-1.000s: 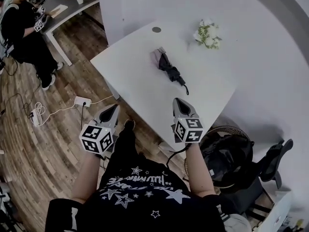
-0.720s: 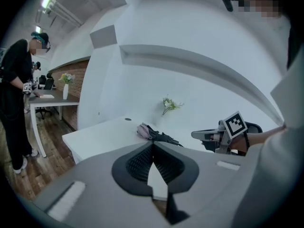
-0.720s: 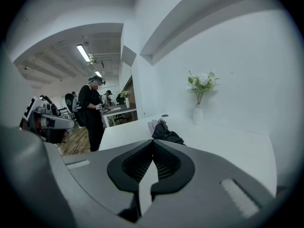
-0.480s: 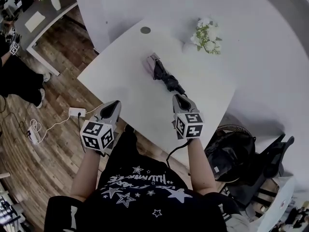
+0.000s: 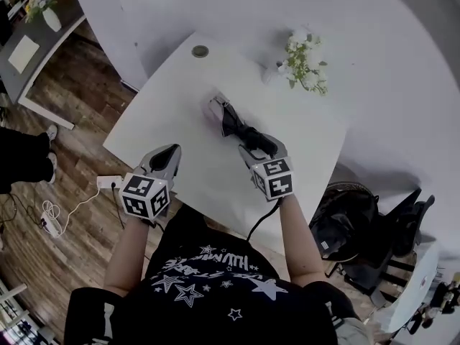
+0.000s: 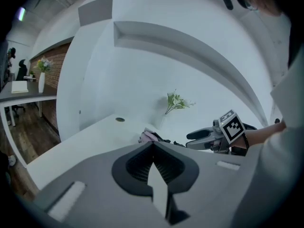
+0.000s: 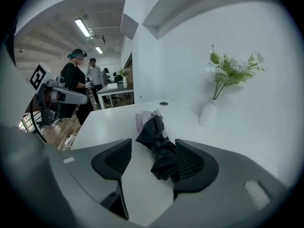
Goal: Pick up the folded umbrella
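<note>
Right tool point(image 7: 152, 151), its jaws having just been opening and now wide apart, has the near end of the folded umbrella point(image 7: 153, 129) between them, nearer the right jaw, lying on the white worktop point(image 7: 111, 122) and stretching ahead, while the left tool point(image 6: 152, 146), jaws together and empty, hovers off to its left.

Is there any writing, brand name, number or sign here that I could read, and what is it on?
Black shirt: a line of white lettering among printed stars, too blurred to read.
Two cubes with square markers: black-and-white patterns only, no letters or numbers.
Sheet on the far desk: too small to tell if it bears print.
Nothing else shows any text.
</note>
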The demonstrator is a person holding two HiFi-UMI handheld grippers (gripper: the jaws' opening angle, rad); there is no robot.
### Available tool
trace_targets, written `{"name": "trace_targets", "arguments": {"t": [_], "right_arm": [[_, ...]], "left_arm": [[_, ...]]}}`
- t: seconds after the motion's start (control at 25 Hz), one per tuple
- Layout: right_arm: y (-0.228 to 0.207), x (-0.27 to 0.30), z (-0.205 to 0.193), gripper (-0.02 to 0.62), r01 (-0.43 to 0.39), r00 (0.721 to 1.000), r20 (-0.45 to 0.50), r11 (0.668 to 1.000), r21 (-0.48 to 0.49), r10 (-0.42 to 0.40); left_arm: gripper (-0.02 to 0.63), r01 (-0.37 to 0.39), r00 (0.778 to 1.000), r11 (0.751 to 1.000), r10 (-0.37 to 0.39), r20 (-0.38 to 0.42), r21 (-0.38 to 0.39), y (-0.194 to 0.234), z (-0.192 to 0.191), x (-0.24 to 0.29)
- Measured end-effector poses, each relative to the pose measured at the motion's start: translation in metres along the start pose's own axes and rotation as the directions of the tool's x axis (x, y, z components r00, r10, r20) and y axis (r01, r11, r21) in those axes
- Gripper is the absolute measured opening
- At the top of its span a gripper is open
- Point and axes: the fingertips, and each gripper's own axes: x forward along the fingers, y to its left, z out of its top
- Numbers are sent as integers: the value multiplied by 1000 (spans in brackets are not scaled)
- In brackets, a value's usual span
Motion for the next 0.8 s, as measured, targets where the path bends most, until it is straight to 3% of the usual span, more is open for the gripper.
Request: {"name": "trace_targets", "arguments": {"t": [0.16, 0.48, 0.8], "right_arm": [[-8, 20, 4, 348, 17, 998, -51, 998, -61, -20], [-15, 62, -1, 348, -41, 985, -173, 993, -114, 21], [-13, 91, -33, 319, -129, 935, -350, 975, -180, 59]], "left_arm": [[3, 29, 999, 1000, -29, -28, -5, 10, 3, 17], [3, 67, 995, 998, -68, -74, -8, 31, 7, 50], [3, 97, 988, 995, -97, -122, -11, 44, 2, 77]]}}
